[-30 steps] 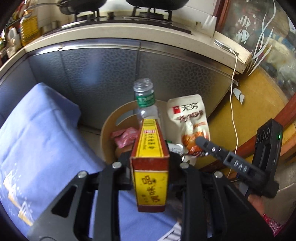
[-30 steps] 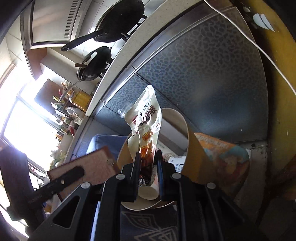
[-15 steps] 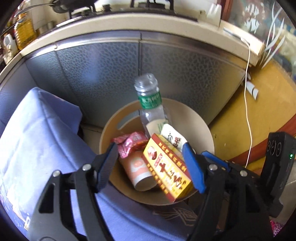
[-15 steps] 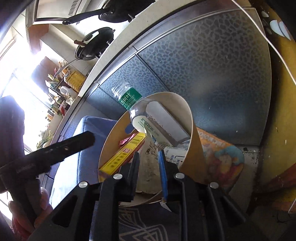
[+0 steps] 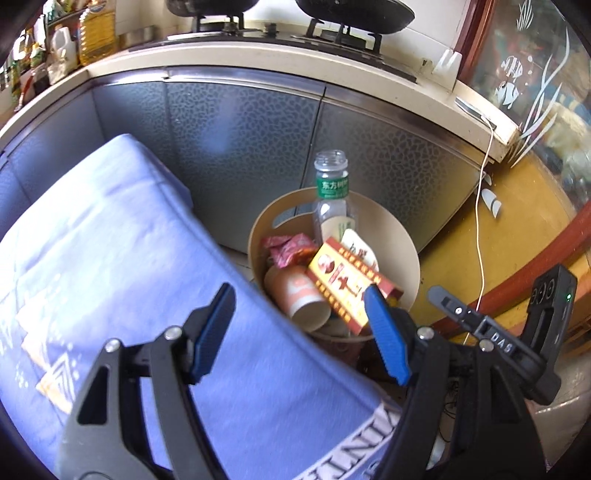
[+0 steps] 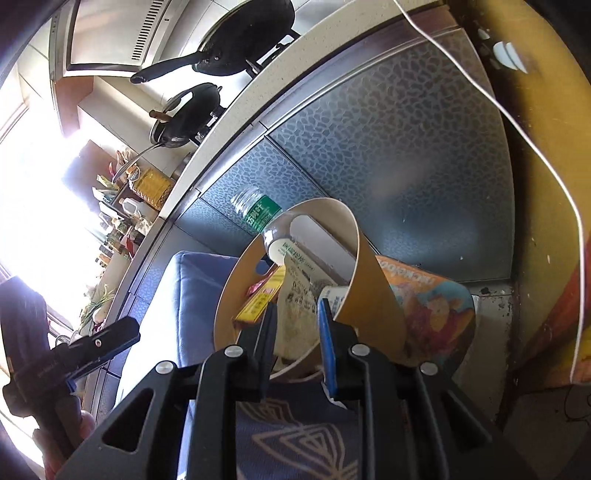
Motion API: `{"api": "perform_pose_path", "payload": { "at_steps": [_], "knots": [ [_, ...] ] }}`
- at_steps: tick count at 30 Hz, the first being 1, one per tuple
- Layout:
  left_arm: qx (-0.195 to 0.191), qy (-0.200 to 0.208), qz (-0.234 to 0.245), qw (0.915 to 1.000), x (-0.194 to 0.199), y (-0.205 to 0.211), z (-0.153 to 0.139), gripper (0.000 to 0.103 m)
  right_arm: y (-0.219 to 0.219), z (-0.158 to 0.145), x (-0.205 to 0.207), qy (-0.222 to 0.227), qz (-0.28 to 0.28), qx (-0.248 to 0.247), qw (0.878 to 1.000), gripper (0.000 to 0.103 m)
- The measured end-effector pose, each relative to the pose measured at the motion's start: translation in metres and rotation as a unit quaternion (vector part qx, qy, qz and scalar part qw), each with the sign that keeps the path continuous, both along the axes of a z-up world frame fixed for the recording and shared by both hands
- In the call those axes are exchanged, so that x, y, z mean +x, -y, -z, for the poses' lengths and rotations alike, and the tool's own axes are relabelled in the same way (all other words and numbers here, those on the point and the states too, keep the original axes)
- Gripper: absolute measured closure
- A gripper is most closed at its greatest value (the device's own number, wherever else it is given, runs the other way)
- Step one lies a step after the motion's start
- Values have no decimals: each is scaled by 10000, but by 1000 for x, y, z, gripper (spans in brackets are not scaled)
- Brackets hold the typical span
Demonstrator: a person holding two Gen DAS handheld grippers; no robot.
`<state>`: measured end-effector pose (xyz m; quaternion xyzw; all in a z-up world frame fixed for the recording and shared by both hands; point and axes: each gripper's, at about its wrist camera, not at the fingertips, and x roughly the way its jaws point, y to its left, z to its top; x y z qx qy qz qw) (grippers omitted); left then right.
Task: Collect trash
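Note:
A beige round trash bin (image 5: 400, 245) stands on the floor against the grey cabinet. In it lie a clear plastic bottle with a green label (image 5: 331, 201), a red-and-yellow carton (image 5: 347, 286), a paper cup (image 5: 301, 297), a pink wrapper (image 5: 286, 249) and a white snack bag (image 5: 360, 251). My left gripper (image 5: 301, 334) is open and empty, above the blue cloth at the bin's near edge. My right gripper (image 6: 295, 343) is open and empty at the bin's rim (image 6: 352, 266); the white snack bag (image 6: 295, 306) lies beyond its fingers in the bin.
A table with a blue cloth (image 5: 110, 258) fills the left foreground. The grey cabinet (image 5: 240, 147) carries a stove with black pans (image 5: 354, 14). A white cable (image 5: 480, 236) hangs down at the right. An orange printed bag (image 6: 428, 306) lies behind the bin.
The left gripper opened and dropped the carton into the bin, then drew back. The right gripper let go of the snack bag, which now lies in the bin.

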<state>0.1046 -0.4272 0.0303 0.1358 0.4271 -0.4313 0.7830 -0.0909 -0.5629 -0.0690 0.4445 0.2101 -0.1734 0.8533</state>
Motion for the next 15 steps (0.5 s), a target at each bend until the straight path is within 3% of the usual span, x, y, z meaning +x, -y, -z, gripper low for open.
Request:
{"api": "perform_pose_path", "payload": {
  "at_steps": [6,8,10,12,15],
  "knots": [
    [-96,210,-147,9996,-21,-27,-10,34,-23,-17,-7,32,-118,5,9999,81],
    [-90,363,-156,9992,-30,-35,-14,34,-32,-23,-7,13,-149,-54,9999,76],
    [-128,497,-187,9985,-37,-43,-20,22,-43,-29,-9,-6,-152,-130,9998,56],
    [-299,716,-309,9965,-46,-57,-28,19,-55,-37,-11,-11,-151,-230,9996,45],
    [-449,1013,-440,9929,-57,-76,-37,16,-73,-46,-14,-100,-210,-335,9992,41]
  ]
}}
